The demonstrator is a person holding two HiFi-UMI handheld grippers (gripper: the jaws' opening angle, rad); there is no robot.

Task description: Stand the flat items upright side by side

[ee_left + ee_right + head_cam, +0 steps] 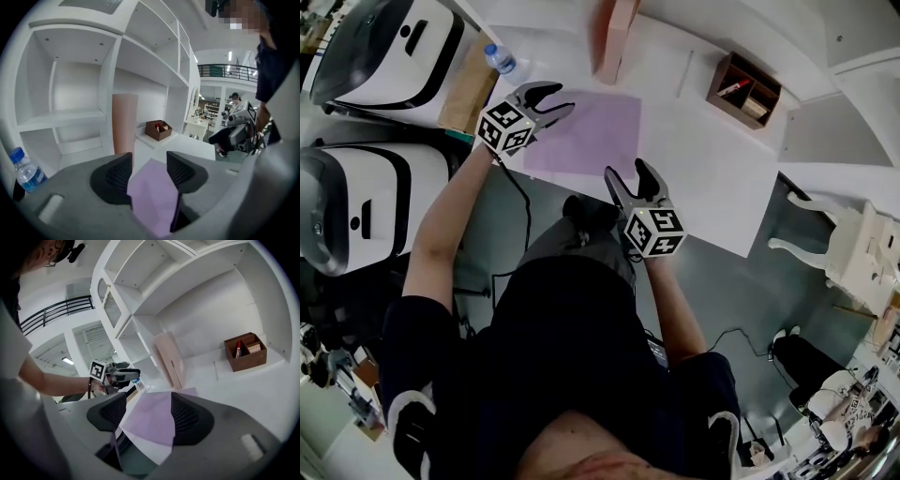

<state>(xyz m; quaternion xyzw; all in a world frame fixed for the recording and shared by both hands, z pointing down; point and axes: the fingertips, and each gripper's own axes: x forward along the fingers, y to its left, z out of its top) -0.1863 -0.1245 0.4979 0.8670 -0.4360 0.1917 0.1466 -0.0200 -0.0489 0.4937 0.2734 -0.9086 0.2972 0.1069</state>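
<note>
A flat purple item [586,131] lies on the white desk [712,178]. A pink item [614,39] stands upright behind it, against the shelf unit. My left gripper [558,97] is at the purple item's left edge, jaws open, nothing pressed between the pads. In the left gripper view the purple item [154,192] shows through the gap of the gripper [149,161], with the pink item [124,124] beyond. My right gripper [626,171] hovers open at the purple item's near edge. In the right gripper view the gripper [149,404] frames the purple item [152,416].
A brown wooden organizer [743,91] sits at the back right of the desk, and a thin white strip [684,73] lies near it. A water bottle [499,58] stands at the desk's left end. White machines [384,47] stand left of the desk, and a white chair [853,239] at the right.
</note>
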